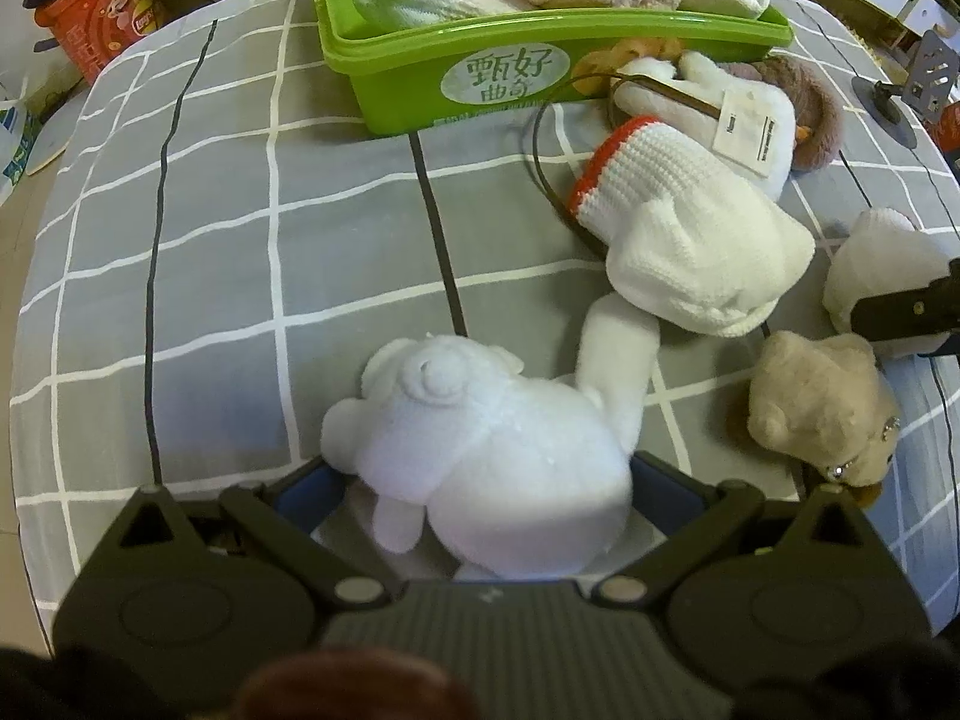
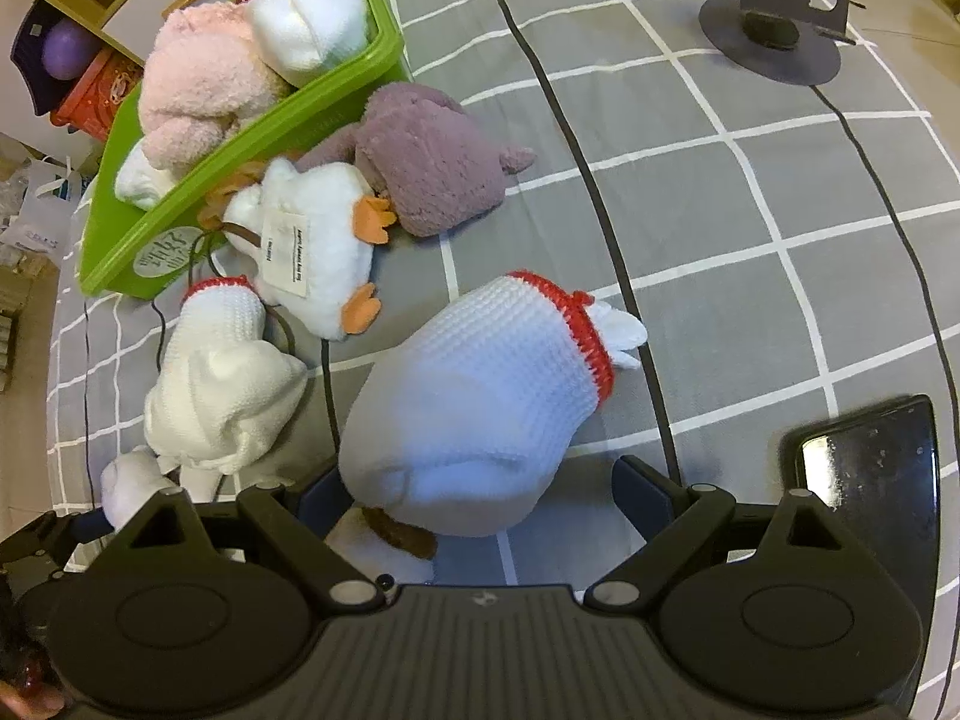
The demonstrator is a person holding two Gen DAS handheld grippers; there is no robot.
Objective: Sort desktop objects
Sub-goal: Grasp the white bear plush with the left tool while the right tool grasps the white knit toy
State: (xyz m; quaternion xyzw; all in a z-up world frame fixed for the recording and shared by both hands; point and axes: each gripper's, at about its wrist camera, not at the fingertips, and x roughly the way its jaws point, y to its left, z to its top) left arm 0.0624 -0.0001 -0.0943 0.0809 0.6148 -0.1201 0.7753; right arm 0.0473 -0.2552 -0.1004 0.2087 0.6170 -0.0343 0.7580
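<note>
Each tool grips one toy: left white plush, right knit glove

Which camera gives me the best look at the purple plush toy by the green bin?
The right wrist view: the fuzzy purple plush toy lies in full sight beside the green plastic bin, behind the white duck plush. The left wrist view shows only a brownish-purple sliver past that duck's paper tag.
</note>
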